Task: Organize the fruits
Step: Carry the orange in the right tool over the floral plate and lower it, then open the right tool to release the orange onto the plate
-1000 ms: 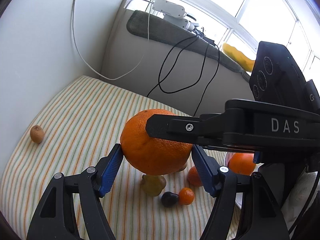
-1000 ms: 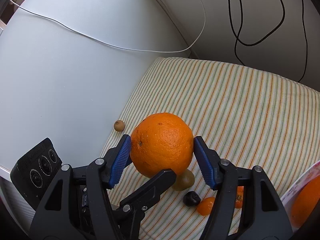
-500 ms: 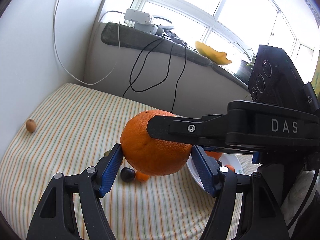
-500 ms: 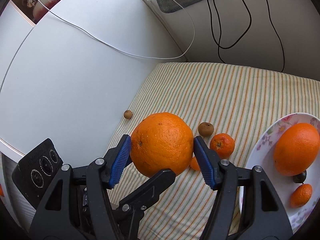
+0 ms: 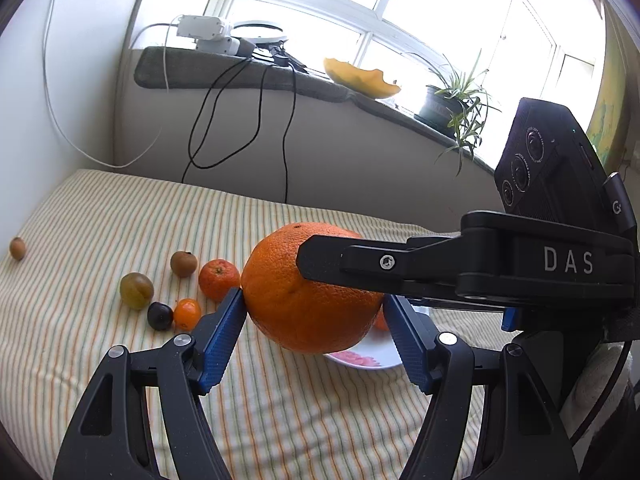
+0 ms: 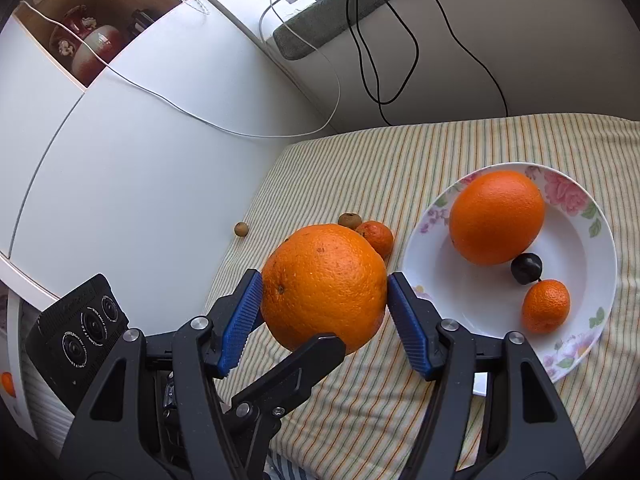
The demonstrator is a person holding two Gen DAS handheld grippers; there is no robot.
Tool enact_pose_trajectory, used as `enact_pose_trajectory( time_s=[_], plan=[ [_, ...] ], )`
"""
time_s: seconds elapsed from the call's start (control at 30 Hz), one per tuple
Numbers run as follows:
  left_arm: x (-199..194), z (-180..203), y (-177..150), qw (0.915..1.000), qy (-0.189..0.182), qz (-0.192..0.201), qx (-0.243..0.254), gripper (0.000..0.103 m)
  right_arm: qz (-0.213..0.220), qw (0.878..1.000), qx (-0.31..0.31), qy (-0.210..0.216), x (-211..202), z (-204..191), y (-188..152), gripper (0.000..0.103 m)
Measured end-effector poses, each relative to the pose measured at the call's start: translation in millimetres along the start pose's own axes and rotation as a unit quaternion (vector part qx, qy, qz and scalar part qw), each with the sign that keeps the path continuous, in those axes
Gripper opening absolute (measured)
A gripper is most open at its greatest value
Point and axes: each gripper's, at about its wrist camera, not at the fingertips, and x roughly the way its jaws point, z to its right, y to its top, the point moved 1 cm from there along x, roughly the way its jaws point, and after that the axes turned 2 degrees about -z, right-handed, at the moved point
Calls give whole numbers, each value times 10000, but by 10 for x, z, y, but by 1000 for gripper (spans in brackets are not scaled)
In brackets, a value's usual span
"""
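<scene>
Both tongs, left (image 5: 316,316) and right (image 6: 324,308), clamp one large orange (image 6: 324,284); plate (image 6: 436,272) at right holds three fruits, several remain on striped cloth (image 5: 100,216).

Striped cloth (image 6: 420,152): plate (image 6: 600,280), loose fruits (image 5: 172,292)

You see two big oranges: one (image 6: 324,288) between the claw's pads, one (image 6: 496,216) right of it. Two mandarins (image 6: 376,236) (image 6: 546,306), two dark plums (image 6: 527,268) (image 5: 160,316), one plate (image 6: 600,264).
</scene>
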Motion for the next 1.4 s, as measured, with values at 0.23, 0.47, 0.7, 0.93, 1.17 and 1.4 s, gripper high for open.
enact_pose_trajectory(
  time_s=[0.23,0.47,0.7,0.93,1.17,1.4],
  plan=[
    [192,234,-97,9994,-161,-268,159,70,119,9995,276,-119,-277,310,-185,67],
    [368,334,-85,9986,-211,-424,245,70,158,9986,476,-156,-364,535,-229,67],
    [460,338,-90,9982,-218,-523,210,70,129,9984,518,-185,-351,626,-221,67],
    [511,330,-97,9978,-212,-603,196,70,82,9982,552,-199,-312,678,-198,67],
    [562,369,-108,9971,-73,-697,284,70,62,9979,607,-207,-291,713,-192,68],
    [446,341,-63,9986,-6,-445,293,68,457,9974,414,-384,-505,667,-117,68]
  ],
)
